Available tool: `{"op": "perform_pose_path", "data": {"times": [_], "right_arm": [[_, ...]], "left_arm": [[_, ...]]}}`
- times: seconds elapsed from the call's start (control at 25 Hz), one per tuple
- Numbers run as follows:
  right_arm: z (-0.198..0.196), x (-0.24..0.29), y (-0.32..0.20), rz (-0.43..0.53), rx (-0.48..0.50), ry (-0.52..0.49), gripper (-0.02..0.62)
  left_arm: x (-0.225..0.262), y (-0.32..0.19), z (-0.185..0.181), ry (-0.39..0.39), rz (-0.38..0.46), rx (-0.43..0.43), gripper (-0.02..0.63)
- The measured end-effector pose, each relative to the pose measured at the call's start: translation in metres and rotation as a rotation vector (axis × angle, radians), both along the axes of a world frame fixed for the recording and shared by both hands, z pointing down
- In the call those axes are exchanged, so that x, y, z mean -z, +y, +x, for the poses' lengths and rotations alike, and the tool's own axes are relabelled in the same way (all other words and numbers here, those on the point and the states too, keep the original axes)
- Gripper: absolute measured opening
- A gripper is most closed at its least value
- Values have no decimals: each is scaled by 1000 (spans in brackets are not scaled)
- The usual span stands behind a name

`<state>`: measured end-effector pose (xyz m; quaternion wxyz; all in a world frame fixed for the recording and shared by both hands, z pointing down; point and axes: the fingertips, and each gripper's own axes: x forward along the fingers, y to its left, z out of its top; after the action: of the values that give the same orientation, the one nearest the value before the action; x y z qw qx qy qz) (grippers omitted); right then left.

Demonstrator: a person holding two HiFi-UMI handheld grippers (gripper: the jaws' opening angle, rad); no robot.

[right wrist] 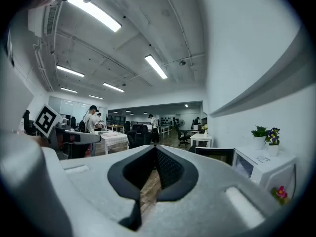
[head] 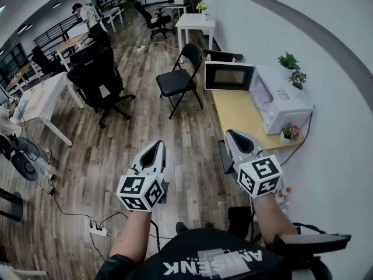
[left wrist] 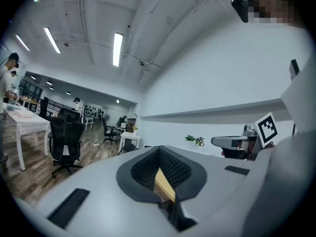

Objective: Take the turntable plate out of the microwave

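White desk (head: 44, 101) at far left, black office chair (head: 99, 77) beside it. Left gripper (head: 155, 149) over the wood floor (head: 192, 150), jaws pressed together w/ nothing btwn them. Black folding chair (head: 178, 81) stands further ahead. Right gripper (head: 237, 139) also closed tight & empty, tip near the wooden table (head: 239, 112). Microwave (head: 280, 101) sits on that table by the wall, door (head: 229, 76) swung open; turntable plate can't be made out, cavity not visible in any view. Potted plants (head: 288, 60) on top of microwave, small flower pot (head: 289, 132) just beside it.
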<state>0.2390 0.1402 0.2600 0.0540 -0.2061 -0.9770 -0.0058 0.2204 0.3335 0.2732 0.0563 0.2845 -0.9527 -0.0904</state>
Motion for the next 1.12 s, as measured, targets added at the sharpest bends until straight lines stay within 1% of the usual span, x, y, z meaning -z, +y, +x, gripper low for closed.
{"op": "perform_pose_path", "data": {"times": [0.12, 0.24, 0.4, 0.48, 0.6, 0.68, 0.76, 0.84, 0.92, 1.0, 1.12], "right_arm": [[4, 2, -1, -15, -1, 6, 5], [6, 4, 1, -13, -6, 0, 5], [7, 4, 5, -18, -18, 8, 5], [8, 6, 7, -32, -25, 3, 5], [6, 2, 6, -58, -38, 11, 5], [2, 0, 3, -73, -51, 17, 5], [-2, 0, 5, -85, -45, 18, 5], [-5, -2, 11, -94, -42, 23, 5], [-9, -4, 15, -98, -49, 28, 6], [-14, -6, 22, -93, -53, 32, 5], [-18, -9, 37, -64, -40, 21, 6]], "left_arm": [[0, 0, 5, 2, -3, -9, 2], [-1, 6, 4, -1, -22, 1, 2], [3, 19, 5, -5, 5, 39, 2], [6, 23, 6, -16, 0, 43, 2], [2, 23, 9, -16, -44, 24, 2], [-2, 25, 7, -3, -58, 19, 2], [-6, 30, 4, 16, -48, 6, 2], [-9, 33, 2, 36, -27, -35, 2], [-9, 34, 0, 28, -19, -73, 2], [-7, 39, -4, 11, -19, -89, 2], [-5, 47, -11, -2, 24, -117, 2]]}}
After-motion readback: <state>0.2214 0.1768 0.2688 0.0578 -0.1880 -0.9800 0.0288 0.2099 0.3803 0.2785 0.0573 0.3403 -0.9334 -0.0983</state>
